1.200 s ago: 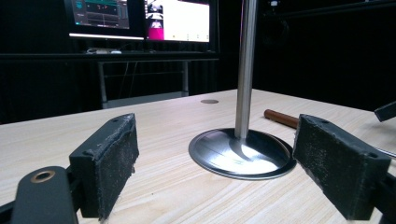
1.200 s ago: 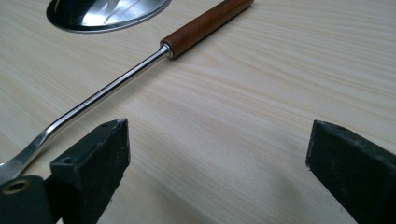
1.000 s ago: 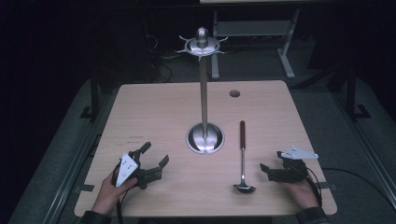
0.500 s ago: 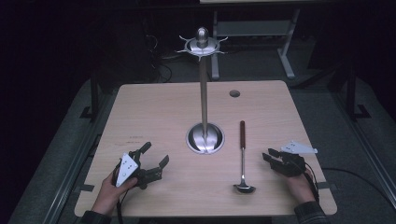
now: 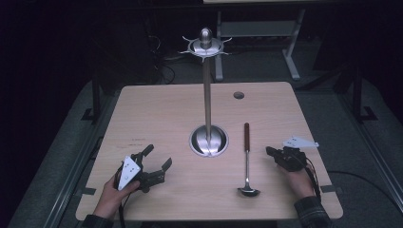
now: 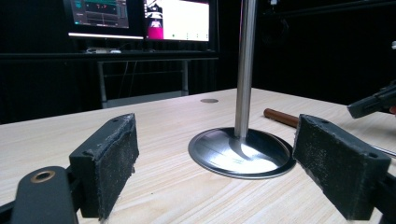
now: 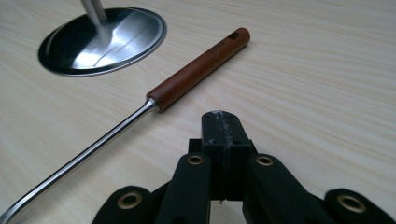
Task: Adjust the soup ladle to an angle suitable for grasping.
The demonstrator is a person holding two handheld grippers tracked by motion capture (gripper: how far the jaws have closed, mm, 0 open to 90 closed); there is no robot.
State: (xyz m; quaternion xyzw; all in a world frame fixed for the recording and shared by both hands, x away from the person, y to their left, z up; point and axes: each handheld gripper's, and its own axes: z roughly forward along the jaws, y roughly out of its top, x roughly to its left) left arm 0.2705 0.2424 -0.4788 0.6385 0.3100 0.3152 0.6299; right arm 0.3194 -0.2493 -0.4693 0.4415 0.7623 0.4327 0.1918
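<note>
**A:** What is your right gripper (image 7: 219, 122) doing?

**B:** Its jaws have just been closing. They are pressed together with nothing between them. It rests low over the table (image 5: 157, 114).

**A:** Where is the ladle (image 5: 247, 161)?

**B:** It lies flat on the table, near my right gripper but not touching it, off to the side toward my other hand. The brown wooden handle (image 7: 198, 70) sits just ahead of my closed jaws. The bowl end lies closer to me.

**A:** And your left gripper (image 5: 157, 164)?

**B:** It is wide open and holds nothing. The shiny stand (image 6: 243, 149) is right ahead of it, between its two pads (image 6: 109, 158).
</note>
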